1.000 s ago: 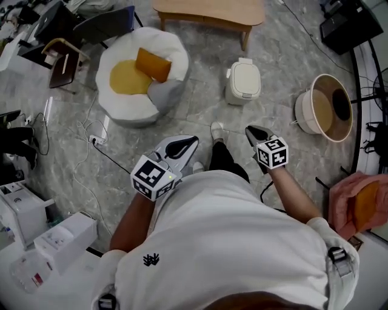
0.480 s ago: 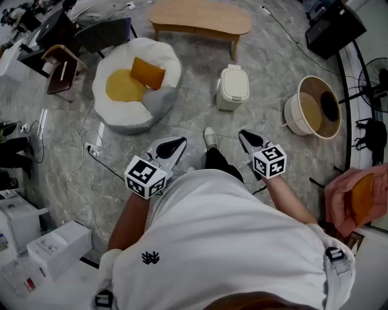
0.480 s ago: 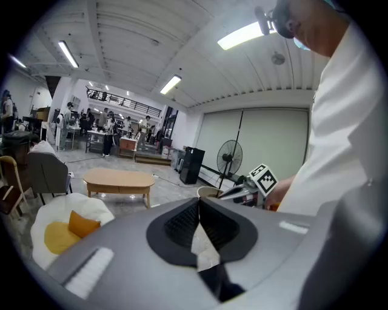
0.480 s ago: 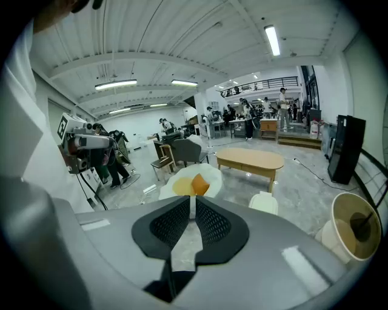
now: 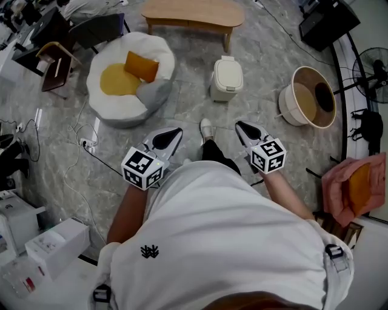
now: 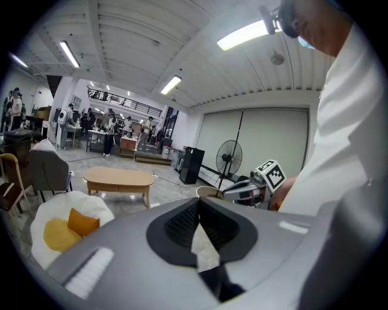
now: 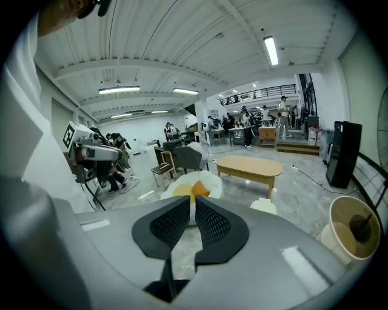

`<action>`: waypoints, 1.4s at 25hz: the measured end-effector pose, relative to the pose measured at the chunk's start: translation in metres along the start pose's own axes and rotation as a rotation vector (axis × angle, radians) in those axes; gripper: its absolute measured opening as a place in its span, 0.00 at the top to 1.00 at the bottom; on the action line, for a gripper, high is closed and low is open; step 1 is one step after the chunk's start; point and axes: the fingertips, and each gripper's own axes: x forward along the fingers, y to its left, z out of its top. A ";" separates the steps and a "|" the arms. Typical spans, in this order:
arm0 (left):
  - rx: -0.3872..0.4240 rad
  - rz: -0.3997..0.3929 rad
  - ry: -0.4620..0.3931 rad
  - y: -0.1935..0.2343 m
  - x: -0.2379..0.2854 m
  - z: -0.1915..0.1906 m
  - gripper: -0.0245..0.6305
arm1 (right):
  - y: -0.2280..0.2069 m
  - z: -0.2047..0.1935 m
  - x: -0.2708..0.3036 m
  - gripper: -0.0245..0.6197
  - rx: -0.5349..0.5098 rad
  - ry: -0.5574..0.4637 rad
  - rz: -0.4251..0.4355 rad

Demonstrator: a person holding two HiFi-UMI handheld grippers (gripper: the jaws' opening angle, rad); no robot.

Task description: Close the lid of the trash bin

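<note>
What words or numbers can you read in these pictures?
No text here can be read.
Left cube and right cube: black-and-white square patterns, no letters.
Shirt emblem: too small to read.
White box: marks too small to read.
Trash bin: no print visible.

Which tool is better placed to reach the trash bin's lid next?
Probably the right tool: the trash bin stands ahead, nearer it than the left tool. Both hold nothing.

I see the trash bin (image 5: 227, 79) on the floor (image 5: 188, 112) ahead, the beanbag chair (image 5: 115, 100) to its left, the round basket (image 5: 290, 103) to its right, the coffee table (image 5: 193, 12) farther behind.
</note>
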 end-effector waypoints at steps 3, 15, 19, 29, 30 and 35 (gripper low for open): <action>0.002 0.000 0.002 -0.005 -0.001 -0.003 0.87 | 0.002 -0.006 -0.006 0.92 0.005 -0.002 -0.001; -0.010 0.010 0.000 -0.014 -0.008 -0.009 0.87 | 0.014 -0.004 -0.014 0.93 -0.009 -0.028 0.012; 0.001 -0.010 0.000 -0.019 -0.004 -0.006 0.87 | 0.016 -0.003 -0.016 0.94 -0.014 -0.035 0.011; 0.004 -0.026 0.016 -0.023 0.000 -0.008 0.87 | 0.012 -0.002 -0.021 0.94 -0.023 -0.036 -0.007; 0.005 -0.027 0.016 -0.023 0.001 -0.008 0.87 | 0.011 -0.002 -0.020 0.95 -0.023 -0.036 -0.008; 0.006 -0.033 0.017 -0.021 0.006 -0.003 0.87 | 0.006 0.000 -0.016 0.95 -0.019 -0.030 -0.009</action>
